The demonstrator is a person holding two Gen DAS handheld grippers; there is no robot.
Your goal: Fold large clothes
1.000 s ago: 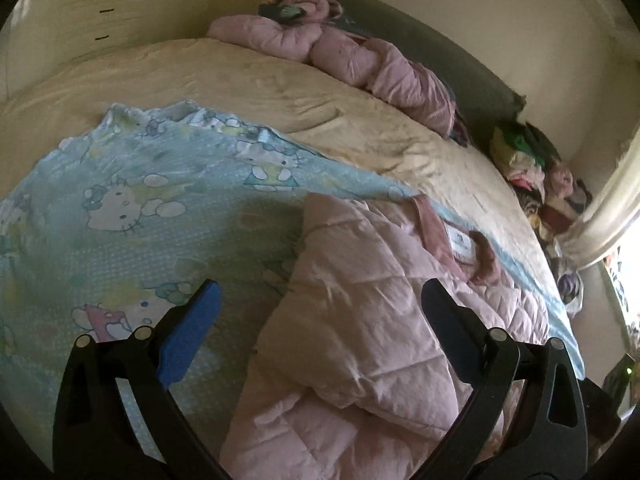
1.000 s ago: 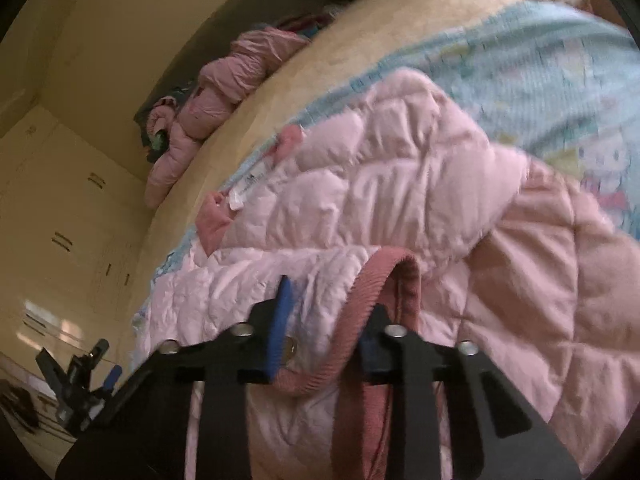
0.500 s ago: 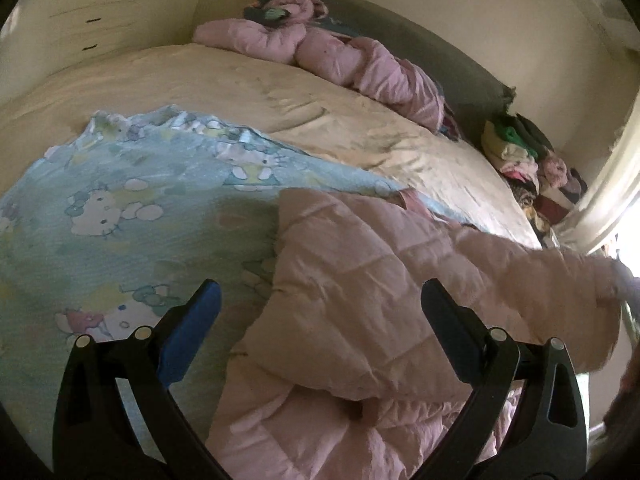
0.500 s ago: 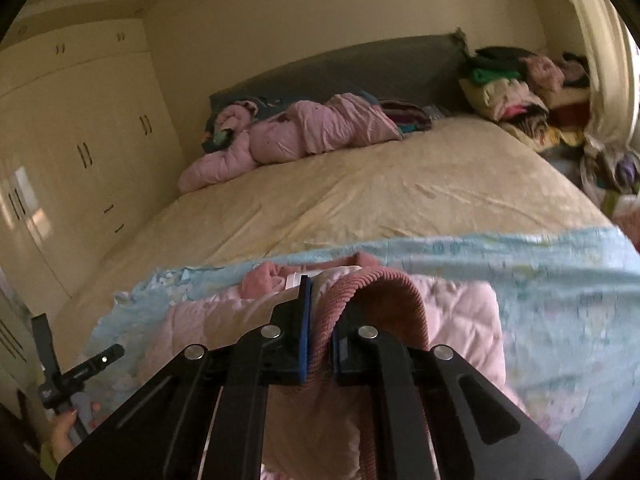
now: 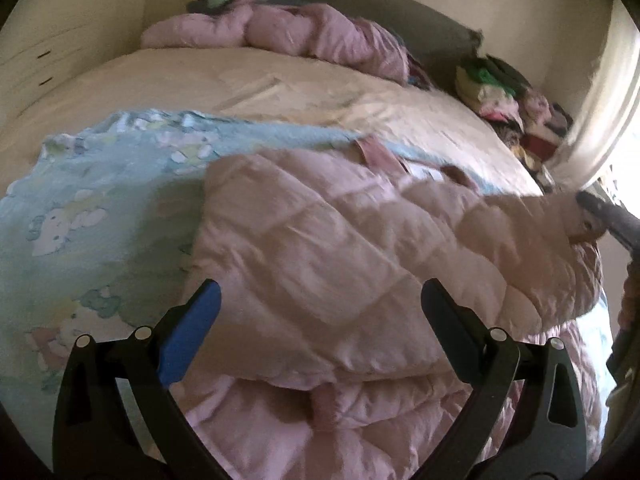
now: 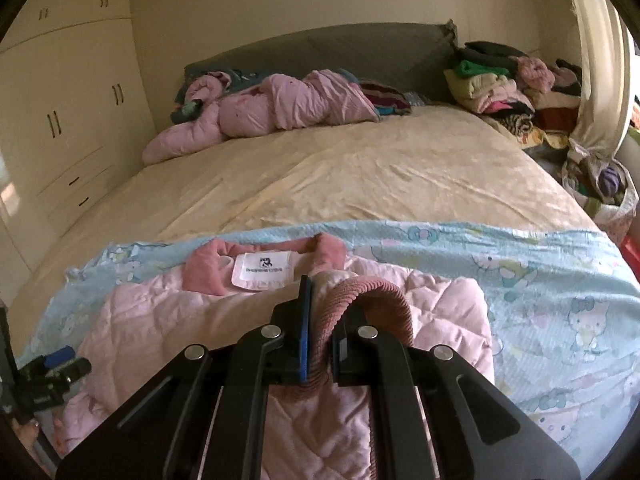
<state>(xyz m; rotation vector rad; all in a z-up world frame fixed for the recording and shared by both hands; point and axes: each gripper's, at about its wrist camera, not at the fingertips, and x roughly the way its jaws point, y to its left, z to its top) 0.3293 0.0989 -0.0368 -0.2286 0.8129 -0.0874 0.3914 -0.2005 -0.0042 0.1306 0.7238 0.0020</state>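
Both wrist views look downward along the bed [image 6: 340,168] toward its headboard [image 6: 360,52], sharing the slightly blurred pink jacket [image 5: 340,256].

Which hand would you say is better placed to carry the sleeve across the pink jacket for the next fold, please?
Right. The right gripper is shut on the ribbed cuff of the pink jacket. The left gripper is open above the jacket, holding nothing.

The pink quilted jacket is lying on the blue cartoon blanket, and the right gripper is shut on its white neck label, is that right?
Not quite. The pink quilted jacket does lie on the blue cartoon blanket, but the right gripper is shut on the jacket's ribbed cuff, not on the white neck label, which lies free beyond the fingers. The right wrist view shows this.
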